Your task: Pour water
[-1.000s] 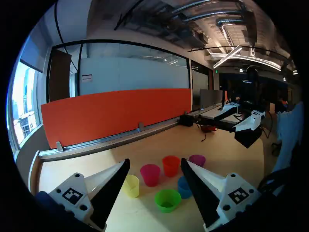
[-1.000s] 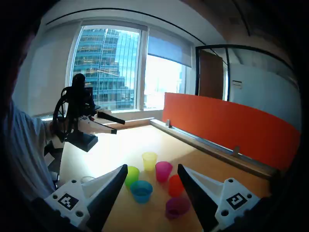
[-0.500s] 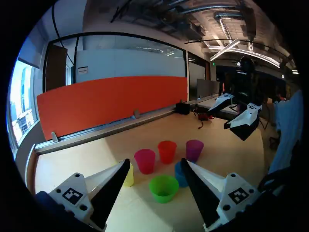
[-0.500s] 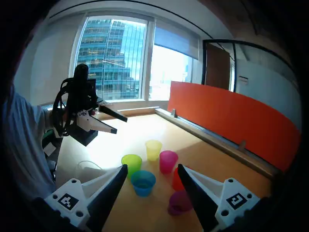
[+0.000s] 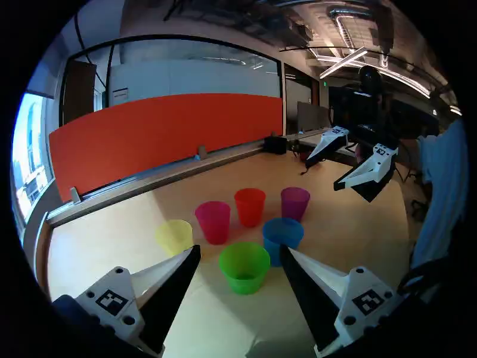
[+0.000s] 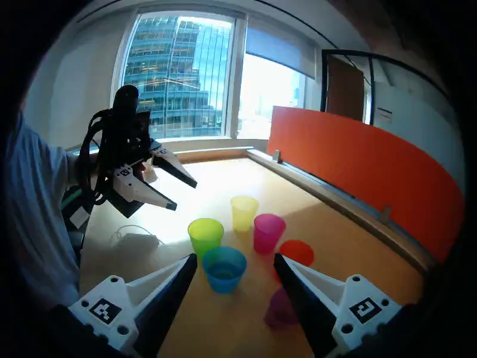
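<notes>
You had brought your left gripper (image 5: 238,253) in closer over the cluster on the wooden table (image 5: 358,238). The green cup (image 5: 244,267) now sat between its fingertips. The yellow cup (image 5: 174,235), half behind the left finger a moment earlier, stood clear just beyond that fingertip. Both fingers were spread wide with nothing in them.

Just past the right fingertip stood the blue cup (image 5: 282,235), right beside the green one; whether they touched could not be told. Beyond them the pink cup (image 5: 213,221), the orange-red cup (image 5: 250,206) and the purple cup (image 5: 295,203) stood in a row.

Your right gripper (image 6: 234,262) was equally wide open and empty, with the blue cup between its fingertips. There the purple cup was partly hidden behind its right finger.

Each finger carried a square black-and-white marker (image 5: 112,301). A paper notice (image 5: 119,95) on the glass wall was too small to read. Whether any cup held water could not be made out.
</notes>
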Demonstrator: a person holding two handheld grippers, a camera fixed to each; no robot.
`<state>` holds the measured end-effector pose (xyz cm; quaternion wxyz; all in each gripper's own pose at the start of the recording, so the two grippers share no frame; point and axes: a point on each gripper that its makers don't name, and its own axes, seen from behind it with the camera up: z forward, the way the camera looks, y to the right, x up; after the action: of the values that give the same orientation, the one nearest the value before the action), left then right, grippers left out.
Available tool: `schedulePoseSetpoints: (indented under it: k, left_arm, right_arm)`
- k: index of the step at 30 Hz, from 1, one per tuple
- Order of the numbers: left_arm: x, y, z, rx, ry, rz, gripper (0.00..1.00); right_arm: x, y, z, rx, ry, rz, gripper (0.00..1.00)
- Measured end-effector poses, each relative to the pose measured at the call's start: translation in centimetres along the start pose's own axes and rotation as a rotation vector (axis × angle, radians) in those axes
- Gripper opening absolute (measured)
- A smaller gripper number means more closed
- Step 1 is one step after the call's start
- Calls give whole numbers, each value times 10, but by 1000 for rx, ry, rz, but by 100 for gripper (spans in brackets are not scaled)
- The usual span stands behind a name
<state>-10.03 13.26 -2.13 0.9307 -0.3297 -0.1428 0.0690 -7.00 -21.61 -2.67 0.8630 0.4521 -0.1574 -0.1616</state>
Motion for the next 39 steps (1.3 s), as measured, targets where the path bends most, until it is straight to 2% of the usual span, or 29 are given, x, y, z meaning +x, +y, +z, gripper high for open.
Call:
schedulePoseSetpoints:
  k: [8, 24, 39]
  left_arm:
    - [-25, 2, 8, -5, -52, -1, 98]
    - [-68, 11, 26, -53, -177, 4, 98]
    - [-78, 7, 48, -75, -232, -2, 98]
  right_arm:
    - [-18, -5, 18, 27, -41, -10, 100]
    - [-43, -5, 44, 63, -111, -17, 100]
    - [-54, -1, 63, 94, -150, -32, 100]
